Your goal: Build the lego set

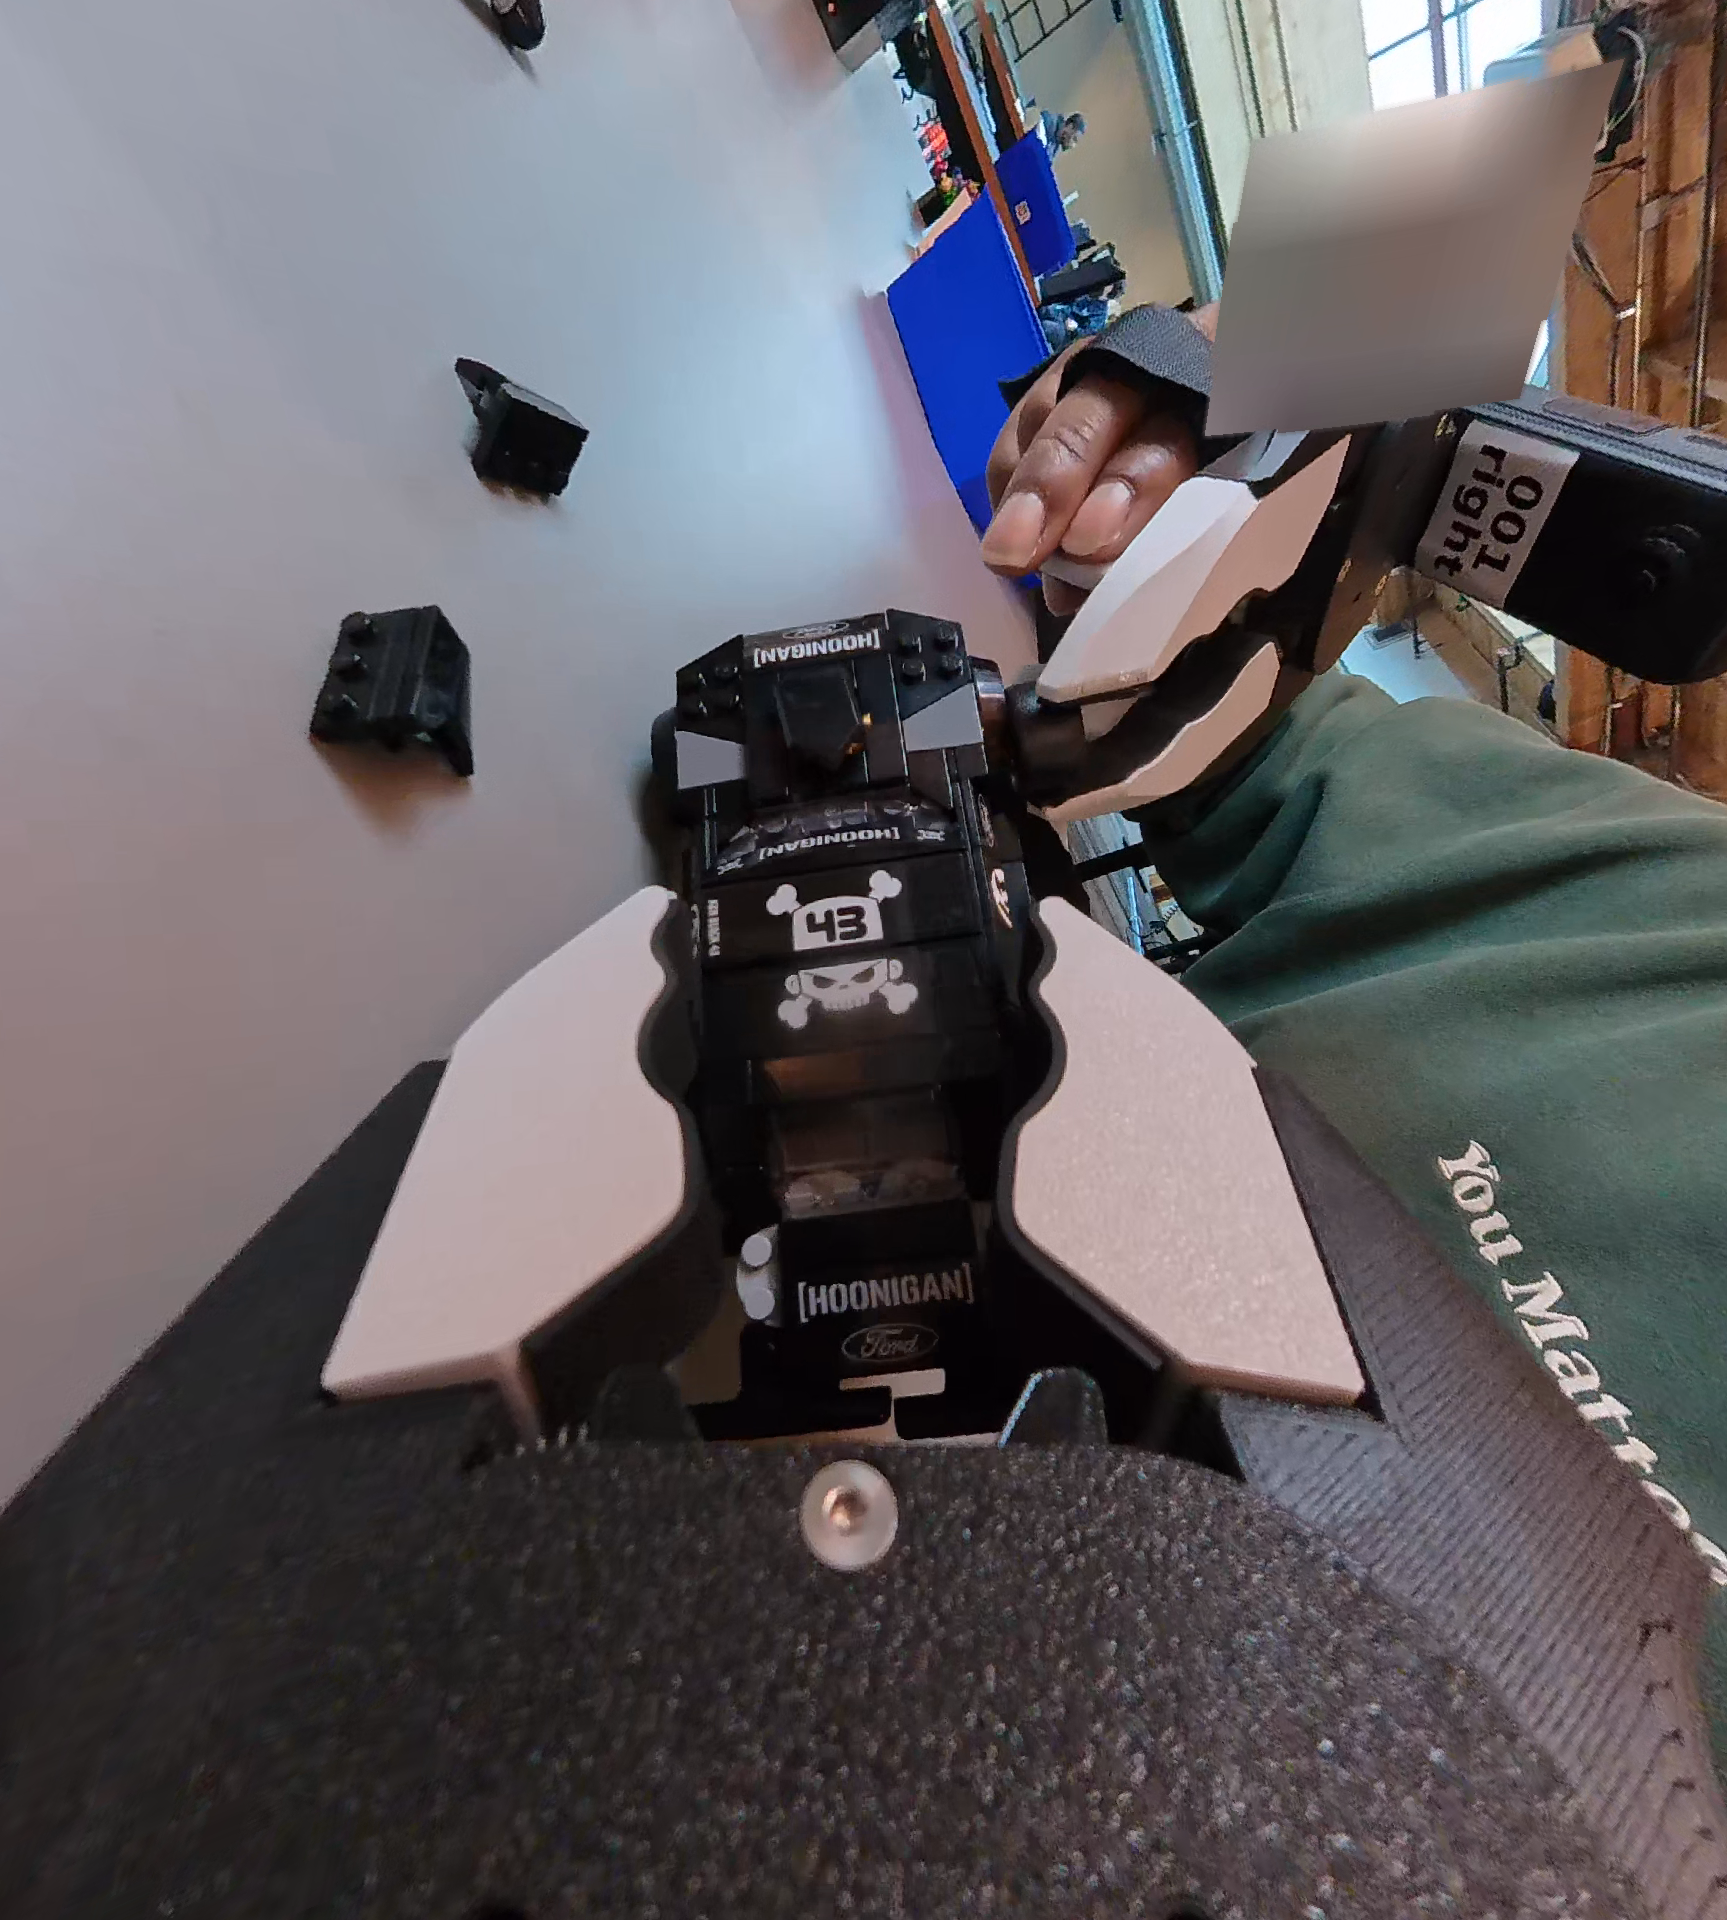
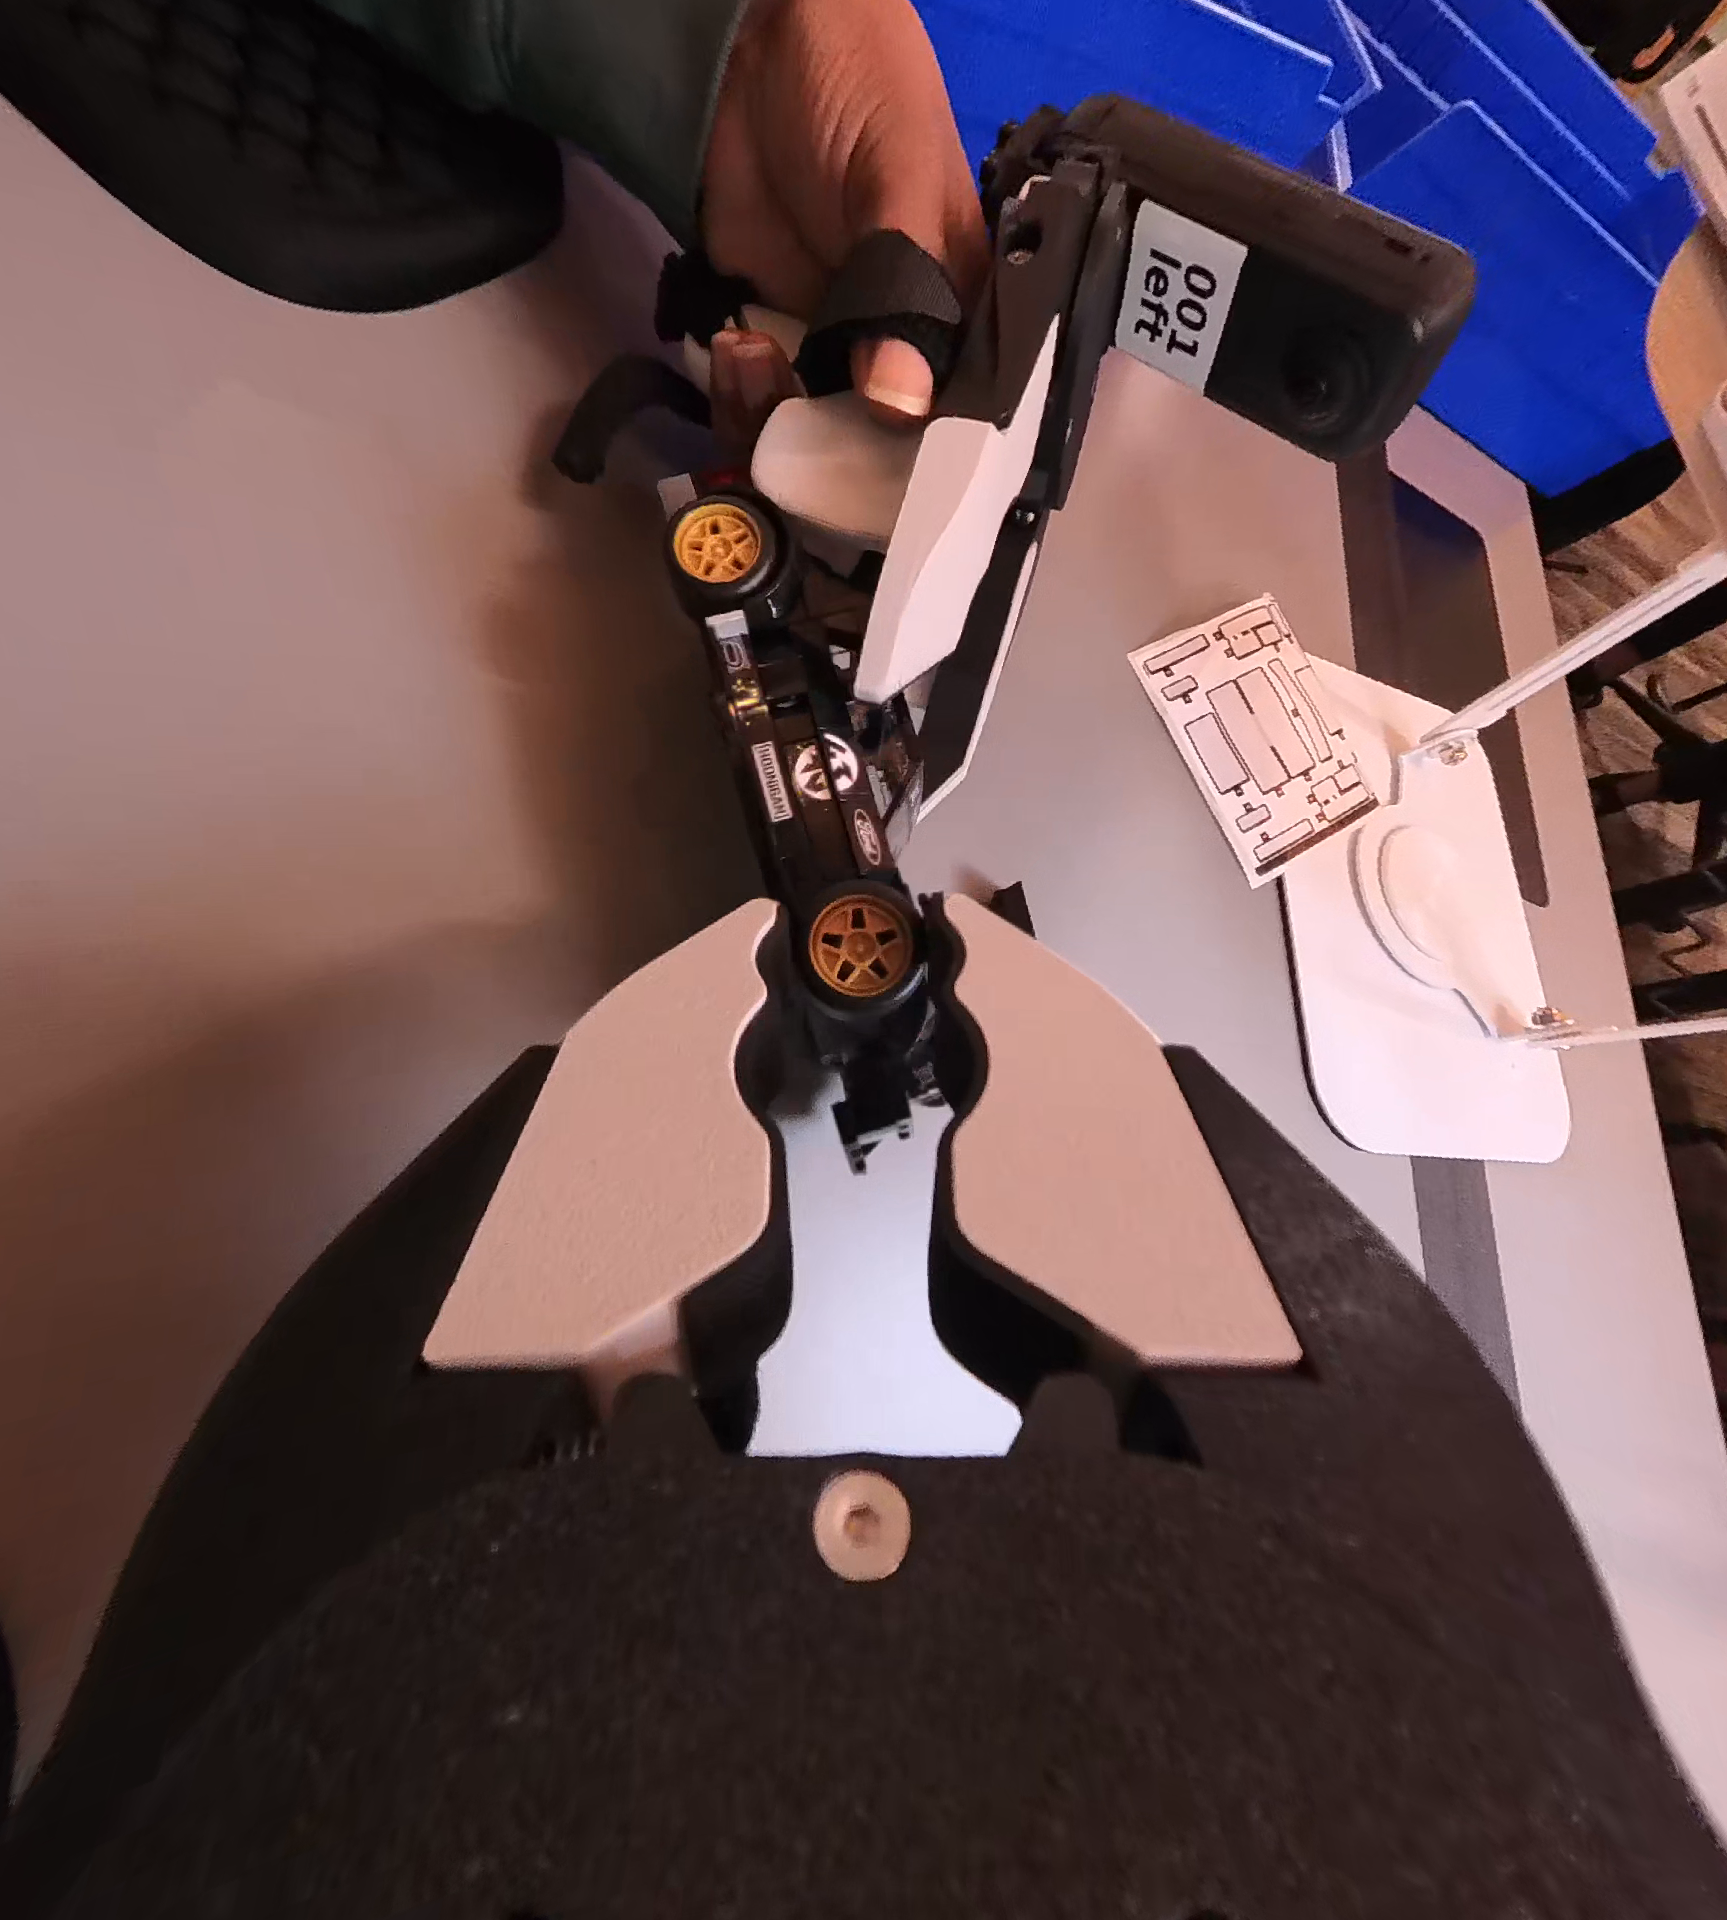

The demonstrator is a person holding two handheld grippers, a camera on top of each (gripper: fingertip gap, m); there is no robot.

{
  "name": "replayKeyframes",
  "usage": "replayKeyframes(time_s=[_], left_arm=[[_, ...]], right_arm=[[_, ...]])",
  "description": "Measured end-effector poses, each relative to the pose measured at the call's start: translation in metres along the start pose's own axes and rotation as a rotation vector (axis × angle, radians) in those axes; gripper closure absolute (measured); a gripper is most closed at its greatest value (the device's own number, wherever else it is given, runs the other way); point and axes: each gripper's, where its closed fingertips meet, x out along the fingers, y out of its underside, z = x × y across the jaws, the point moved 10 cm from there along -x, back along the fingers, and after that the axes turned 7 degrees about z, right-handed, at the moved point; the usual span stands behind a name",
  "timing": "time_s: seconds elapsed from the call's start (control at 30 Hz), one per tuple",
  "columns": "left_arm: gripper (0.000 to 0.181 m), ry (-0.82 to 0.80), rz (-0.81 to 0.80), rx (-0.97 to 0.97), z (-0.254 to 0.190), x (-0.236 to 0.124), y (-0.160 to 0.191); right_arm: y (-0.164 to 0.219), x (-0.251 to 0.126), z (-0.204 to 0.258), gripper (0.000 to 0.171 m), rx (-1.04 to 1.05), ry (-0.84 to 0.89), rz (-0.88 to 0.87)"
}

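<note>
We hold the nearly finished black car (image 1: 838, 997) clamped in our left gripper (image 1: 843, 1049); our right gripper (image 2: 854, 971) pinches its gold-hubbed wheel (image 2: 854, 945) (seating it, we judge). Two black pieces (image 1: 397, 691) wait left of the car.

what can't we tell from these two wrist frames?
- Left wrist view: the car's left flank and wheels, hidden by its body and the left gripper.
- Right wrist view: the car's roof side, turned away; the right gripper closes on the gold wheel, contact unclear.
- Left wrist view: the two loose black pieces, too small to identify.
- Right wrist view: sticker sheet detail, too small.
</note>
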Motion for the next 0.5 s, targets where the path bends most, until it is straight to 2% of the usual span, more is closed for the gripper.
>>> replayKeyframes(time_s=[0.23, 0.5], left_arm=[[0.122, -0.008, -0.034, -0.037, 0.004, -0.003, -0.001], [0.121, -0.002, -0.053, 0.025, -0.006, -0.007, -0.004]], right_arm=[[0.002, 0.001, -0.011, 0.146, 0.004, -0.031, 0.033], [0.011, 0.006, -0.024, 0.146, 0.078, -0.061, 0.045]])
